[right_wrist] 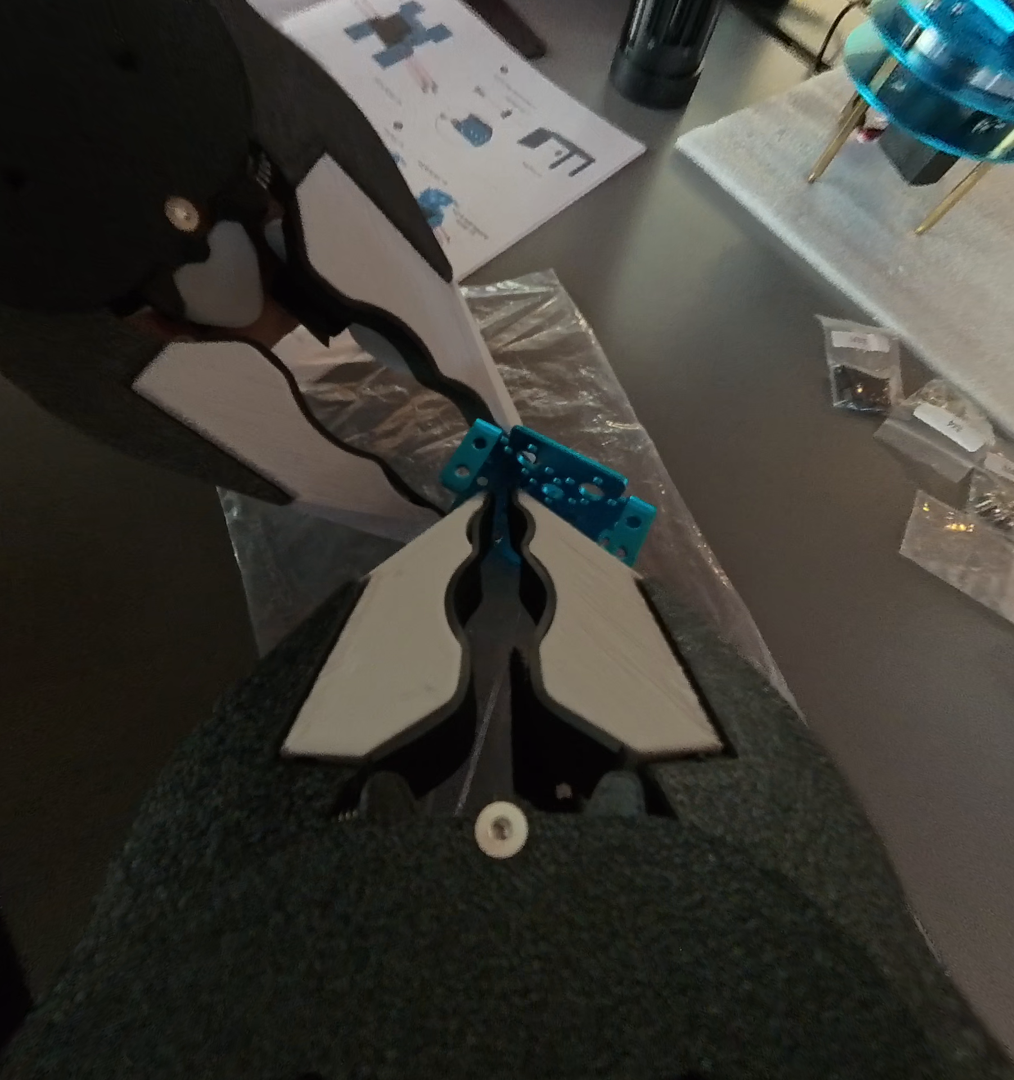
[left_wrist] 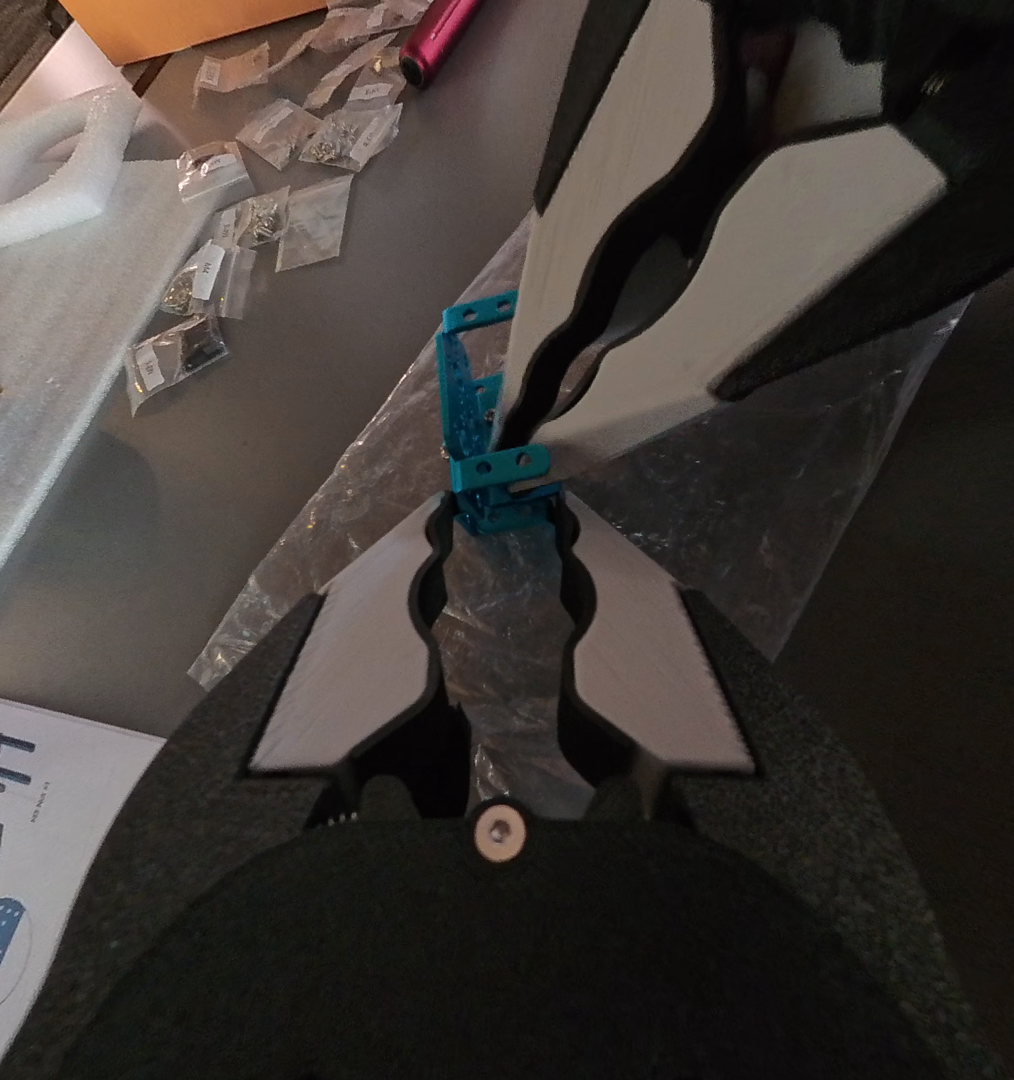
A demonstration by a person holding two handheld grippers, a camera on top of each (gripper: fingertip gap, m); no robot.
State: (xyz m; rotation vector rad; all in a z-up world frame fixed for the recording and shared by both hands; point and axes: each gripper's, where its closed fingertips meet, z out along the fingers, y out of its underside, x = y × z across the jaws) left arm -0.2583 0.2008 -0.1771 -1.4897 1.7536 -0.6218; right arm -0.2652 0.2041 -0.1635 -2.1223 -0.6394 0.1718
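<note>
A blue metal bracket assembly (left_wrist: 463, 397) is held between both grippers above a clear plastic bag (left_wrist: 726, 526). It is a perforated plate (right_wrist: 557, 473) with small angle brackets at its ends. My left gripper (left_wrist: 501, 505) is shut on the small angle bracket (left_wrist: 492, 517) at the near end. It enters the right wrist view (right_wrist: 463, 467) from the upper left. My right gripper (right_wrist: 501, 505) is shut on the edge of the perforated plate. It reaches into the left wrist view (left_wrist: 522, 435) from the upper right, its tips just beyond my left fingertips.
Several small bags of screws (left_wrist: 270, 175) (right_wrist: 931, 438) lie on the grey table. There are also a white foam piece (left_wrist: 43, 169), a printed instruction sheet (left_wrist: 43, 818) (right_wrist: 492, 117), a magenta cylinder (left_wrist: 434, 41), a black cylinder (right_wrist: 662, 52) and a blue round assembly on brass legs (right_wrist: 948, 76). The tips of both grippers are at nearly the same place. From either gripper's tips it is about 30 cm to the magenta cylinder (left_wrist: 434, 41).
</note>
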